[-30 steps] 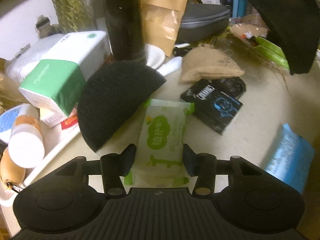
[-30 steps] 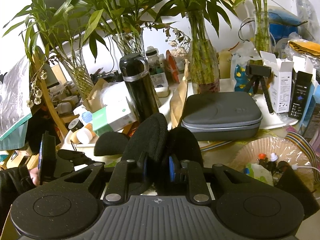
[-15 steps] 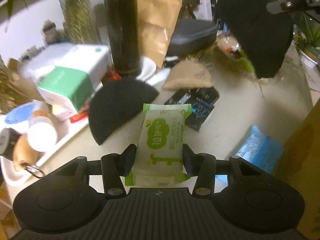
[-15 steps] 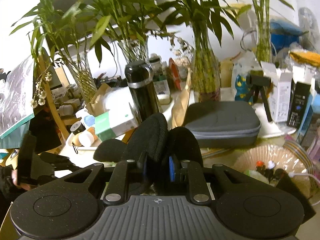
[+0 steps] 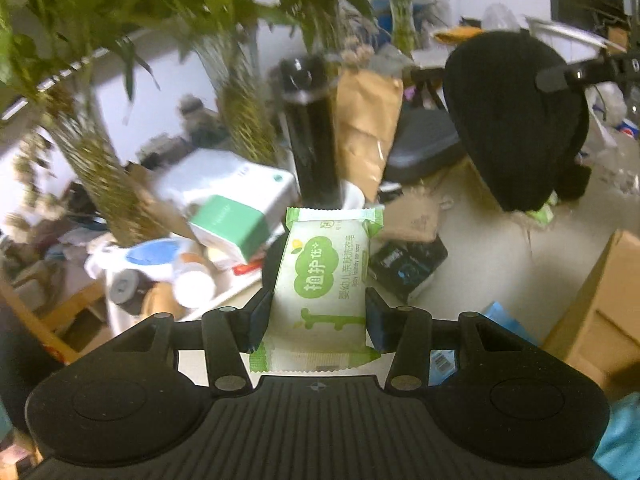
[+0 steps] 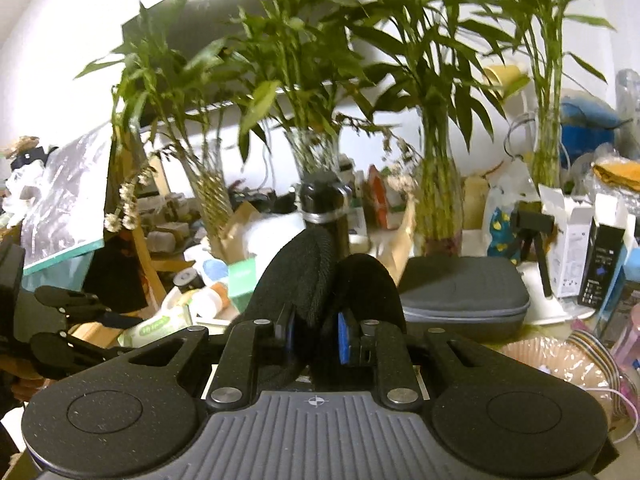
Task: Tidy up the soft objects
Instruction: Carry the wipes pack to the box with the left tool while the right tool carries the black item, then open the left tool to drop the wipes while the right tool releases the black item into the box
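A green-and-white soft packet (image 5: 326,276) sits clamped between my left gripper's (image 5: 318,308) pads, lifted clear of the cluttered table. At the upper right of the left wrist view hangs a folded black foam pad (image 5: 516,120). My right gripper (image 6: 314,326) is shut on that black foam pad (image 6: 304,272), and its two halves stick up between the fingers. In the right wrist view the left gripper (image 6: 80,312) and the packet (image 6: 158,326) show at the far left. A burlap pouch (image 5: 412,216) lies on the table beyond the packet.
A tall black flask (image 5: 310,132), a green-and-white tissue box (image 5: 232,220) and glass vases of bamboo crowd the back. A grey zip case (image 6: 460,296) lies at the right. A black packet (image 5: 404,268) and a blue packet (image 5: 496,312) lie below. A cardboard box (image 5: 600,300) stands right.
My left gripper has risen with the packet, lifting it off the table, and its view has tilted up toward the plants. The right gripper rose slightly with the foam pad still gripped.
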